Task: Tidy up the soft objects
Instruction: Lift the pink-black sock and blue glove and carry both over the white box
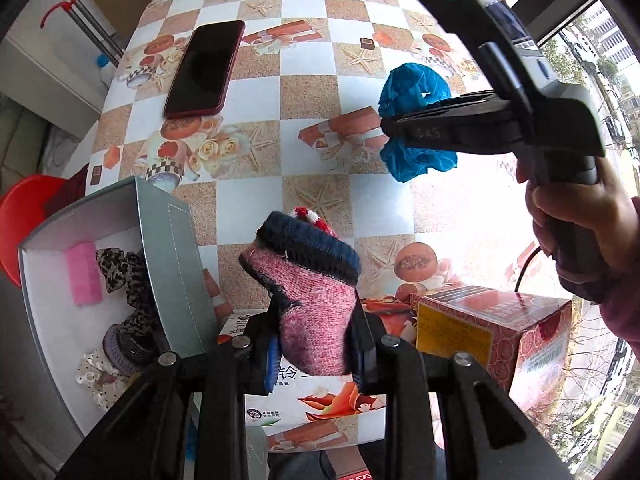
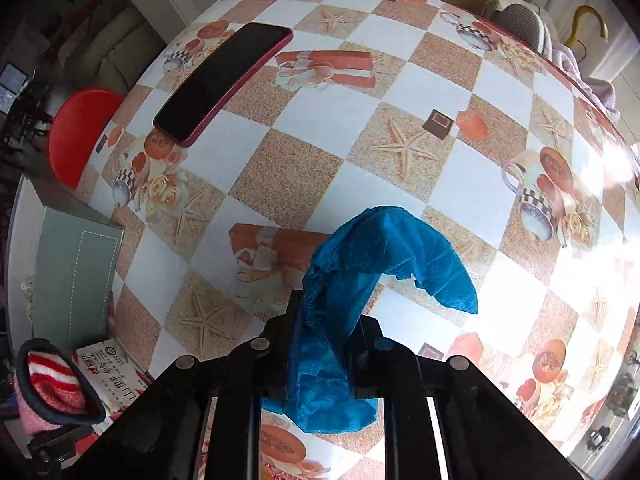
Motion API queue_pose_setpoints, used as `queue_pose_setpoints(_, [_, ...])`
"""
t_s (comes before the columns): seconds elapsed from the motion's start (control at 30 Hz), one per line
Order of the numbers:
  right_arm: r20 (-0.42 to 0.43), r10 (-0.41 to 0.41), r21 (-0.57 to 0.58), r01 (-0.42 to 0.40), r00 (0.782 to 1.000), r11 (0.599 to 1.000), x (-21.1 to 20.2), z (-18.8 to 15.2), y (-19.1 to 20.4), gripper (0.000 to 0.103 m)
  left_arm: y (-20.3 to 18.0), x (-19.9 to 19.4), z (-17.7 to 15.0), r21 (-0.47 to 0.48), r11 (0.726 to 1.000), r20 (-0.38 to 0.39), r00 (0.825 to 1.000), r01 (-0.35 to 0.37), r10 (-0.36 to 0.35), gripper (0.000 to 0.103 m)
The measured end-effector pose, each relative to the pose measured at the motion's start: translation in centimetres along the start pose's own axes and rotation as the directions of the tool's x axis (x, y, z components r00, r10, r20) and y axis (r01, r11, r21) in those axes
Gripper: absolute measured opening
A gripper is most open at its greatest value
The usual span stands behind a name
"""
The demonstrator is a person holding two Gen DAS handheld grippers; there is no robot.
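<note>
My left gripper [image 1: 316, 344] is shut on a pink knitted sock [image 1: 312, 300] with a dark blue cuff, held above the table beside an open grey box [image 1: 176, 264]. The box holds a pink sponge [image 1: 84, 268], a leopard scrunchie [image 1: 124, 268] and other soft items. My right gripper [image 2: 324, 344] is shut on a crumpled blue cloth [image 2: 360, 276], held above the table. It shows in the left wrist view [image 1: 390, 128] with the blue cloth [image 1: 416, 88]. The sock also shows at the lower left of the right wrist view [image 2: 52, 388].
A red-cased phone [image 1: 204, 70] lies at the far left of the checkered table [image 1: 312, 80]. A red patterned carton [image 1: 496, 332] and a printed tissue box [image 1: 316, 404] sit near me. A red stool [image 1: 28, 216] stands off the table's left edge.
</note>
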State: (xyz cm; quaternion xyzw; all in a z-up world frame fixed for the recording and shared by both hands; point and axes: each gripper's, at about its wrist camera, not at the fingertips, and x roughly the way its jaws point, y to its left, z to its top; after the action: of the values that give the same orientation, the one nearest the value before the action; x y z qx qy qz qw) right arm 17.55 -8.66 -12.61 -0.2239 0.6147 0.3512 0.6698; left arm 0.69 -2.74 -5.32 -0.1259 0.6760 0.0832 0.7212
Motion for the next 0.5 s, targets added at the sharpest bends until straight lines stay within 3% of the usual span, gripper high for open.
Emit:
queue_pose_setpoints(0.3, [0.079,-0.057,0.266,0.034,0.995,0.963,-7.2,-8.0,-4.9,0.019,-2.2,-0.7,-1.3,0.186,0.981,0.050,0.998,-0.056,0.047,0.030])
queue_pose_setpoints(0.5, [0.075,-0.112,0.442,0.068,0.991,0.894,-11.1,-15.4,-6.4,0.019,-3.9,-1.1,-3.3,0.322,0.946,0.053,0.998,-0.048,0.033,0.030])
